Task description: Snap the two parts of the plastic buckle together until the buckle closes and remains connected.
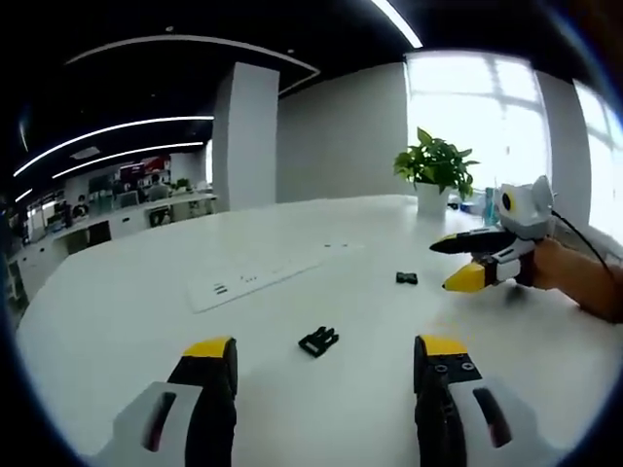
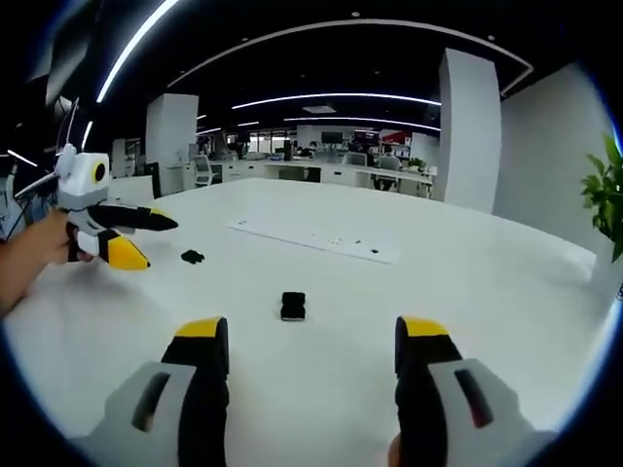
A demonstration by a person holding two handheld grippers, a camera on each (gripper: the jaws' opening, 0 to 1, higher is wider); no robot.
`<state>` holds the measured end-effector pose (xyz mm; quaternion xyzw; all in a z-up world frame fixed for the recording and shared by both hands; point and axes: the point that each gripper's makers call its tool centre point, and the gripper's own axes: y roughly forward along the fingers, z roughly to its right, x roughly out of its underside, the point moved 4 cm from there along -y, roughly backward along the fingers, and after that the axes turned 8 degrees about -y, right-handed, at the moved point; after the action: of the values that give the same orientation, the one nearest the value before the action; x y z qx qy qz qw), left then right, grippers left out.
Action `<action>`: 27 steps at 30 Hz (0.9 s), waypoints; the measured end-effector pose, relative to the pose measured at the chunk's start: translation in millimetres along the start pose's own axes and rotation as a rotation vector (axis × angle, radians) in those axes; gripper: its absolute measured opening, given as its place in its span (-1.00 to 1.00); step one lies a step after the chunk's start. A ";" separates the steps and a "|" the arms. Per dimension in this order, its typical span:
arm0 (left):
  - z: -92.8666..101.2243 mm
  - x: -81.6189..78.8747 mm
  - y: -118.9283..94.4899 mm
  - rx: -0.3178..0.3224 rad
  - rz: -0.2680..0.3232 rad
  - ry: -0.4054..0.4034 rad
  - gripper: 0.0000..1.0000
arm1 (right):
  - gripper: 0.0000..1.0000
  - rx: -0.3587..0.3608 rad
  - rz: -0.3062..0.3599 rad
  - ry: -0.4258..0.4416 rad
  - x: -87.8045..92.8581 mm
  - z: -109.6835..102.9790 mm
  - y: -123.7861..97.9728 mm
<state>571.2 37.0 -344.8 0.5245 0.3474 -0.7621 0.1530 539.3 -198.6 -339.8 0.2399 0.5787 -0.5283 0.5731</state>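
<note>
White desk point(image 1: 117, 321), wide, curved far edge.

Pronged black plastic buckle half point(image 1: 318, 341): on the desk, well in from every edge. In the left gripper view it lies between and just ahead of the left gripper point(image 1: 323, 358), prongs visible, long axis slanting up to the right. In the right gripper view the same piece point(image 2: 193, 257) is a small dark lump near the other gripper's tips; its heading cannot be told there.

Blocky black plastic buckle socket half point(image 2: 293, 305): on the desk, ahead of the right gripper point(image 2: 311, 345), long axis running away from the camera. In the left gripper view it point(image 1: 407, 278) is a small dark speck.

The halves lie well apart, unjoined.

Left gripper: jaws spread wide, holding nothing. Right gripper: likewise.

Flat white power strip point(image 1: 255, 279): beyond the halves.

Green potted plant in white pot point(image 1: 434, 173): at the desk's far edge in the left gripper view.
</note>
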 end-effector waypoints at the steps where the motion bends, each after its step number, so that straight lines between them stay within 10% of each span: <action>1: -0.2 -0.2 0.7 0.003 -0.002 -0.001 0.50 | 0.40 0.002 0.000 0.002 -1.1 0.2 1.5; 27: -4.4 -16.0 15.9 0.032 -0.012 0.042 0.43 | 0.44 0.002 0.003 -0.009 -13.5 9.5 24.8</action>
<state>590.2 26.6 -337.2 0.5406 0.3414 -0.7573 0.1330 568.2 -194.5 -333.7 0.2390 0.5752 -0.5292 0.5761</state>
